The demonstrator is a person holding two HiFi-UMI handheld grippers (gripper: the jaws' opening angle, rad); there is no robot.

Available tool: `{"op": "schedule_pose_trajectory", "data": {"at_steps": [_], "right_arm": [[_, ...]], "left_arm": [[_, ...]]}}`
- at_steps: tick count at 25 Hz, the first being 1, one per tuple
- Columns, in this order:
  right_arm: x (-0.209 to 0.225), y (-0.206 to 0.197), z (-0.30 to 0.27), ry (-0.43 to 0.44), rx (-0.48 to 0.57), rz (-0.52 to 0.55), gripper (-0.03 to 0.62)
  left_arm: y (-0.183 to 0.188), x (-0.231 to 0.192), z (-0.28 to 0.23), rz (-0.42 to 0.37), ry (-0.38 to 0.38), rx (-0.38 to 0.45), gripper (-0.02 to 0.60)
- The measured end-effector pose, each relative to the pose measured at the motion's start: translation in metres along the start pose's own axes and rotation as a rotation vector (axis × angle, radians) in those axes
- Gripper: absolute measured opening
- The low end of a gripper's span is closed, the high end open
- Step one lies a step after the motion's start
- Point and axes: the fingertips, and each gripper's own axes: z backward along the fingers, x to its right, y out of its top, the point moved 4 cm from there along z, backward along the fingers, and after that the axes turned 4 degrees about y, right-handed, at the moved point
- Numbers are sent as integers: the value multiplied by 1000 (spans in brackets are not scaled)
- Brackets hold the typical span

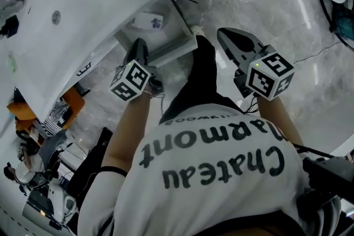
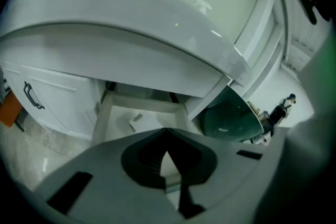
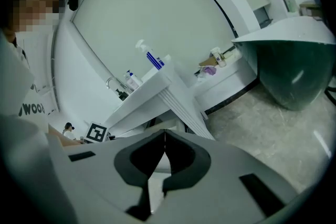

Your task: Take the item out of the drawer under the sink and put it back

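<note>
The drawer (image 1: 178, 46) under the white sink counter (image 1: 83, 3) stands pulled out. Inside it lies a flat white pack with blue print (image 1: 148, 21); in the left gripper view the pack (image 2: 135, 118) is a small pale piece on the drawer (image 2: 107, 113) floor. My left gripper (image 1: 138, 48) hovers just in front of the drawer, jaws shut and empty; its tips (image 2: 167, 131) meet below the drawer's front edge. My right gripper (image 1: 222, 33) is to the right of the drawer over the floor, also shut with nothing held (image 3: 164, 134).
A dark green glass basin (image 2: 233, 118) stands to the right of the sink unit. A cabinet door with a black handle (image 2: 32, 96) is left of the drawer. Bottles (image 3: 151, 58) stand on the counter. Cables (image 1: 332, 19) cross the marble floor at right.
</note>
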Motion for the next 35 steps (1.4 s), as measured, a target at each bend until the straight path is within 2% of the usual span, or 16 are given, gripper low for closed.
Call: {"op": "schedule_pose_trajectory", "data": {"at_steps": [7, 12, 15, 16, 17, 18, 22, 28, 35], "right_arm": [[24, -1, -1, -19, 23, -69, 12], [32, -8, 2, -33, 32, -115, 12], [37, -13, 8, -53, 36, -139, 12], [39, -15, 10, -60, 39, -150, 12], [41, -16, 11, -65, 40, -162, 12], [45, -17, 12, -68, 42, -173, 12], [54, -23, 13, -81, 47, -210, 12], [60, -25, 19, -107, 52, -231, 12], [57, -25, 15, -92, 59, -250, 12]], "left_arm": [[-4, -6, -45, 205, 22, -10, 9], [-10, -7, -64, 208, 60, -25, 11], [-14, -10, -71, 236, 68, -50, 13], [-16, -11, -74, 246, 68, -61, 49], [-17, -10, -76, 251, 67, -68, 147], [-17, -9, -79, 250, 66, -73, 187], [-18, -10, -94, 231, 90, -82, 240], [-11, -21, -108, 323, 178, -84, 293], [-11, -21, -116, 395, 237, -92, 355]]}}
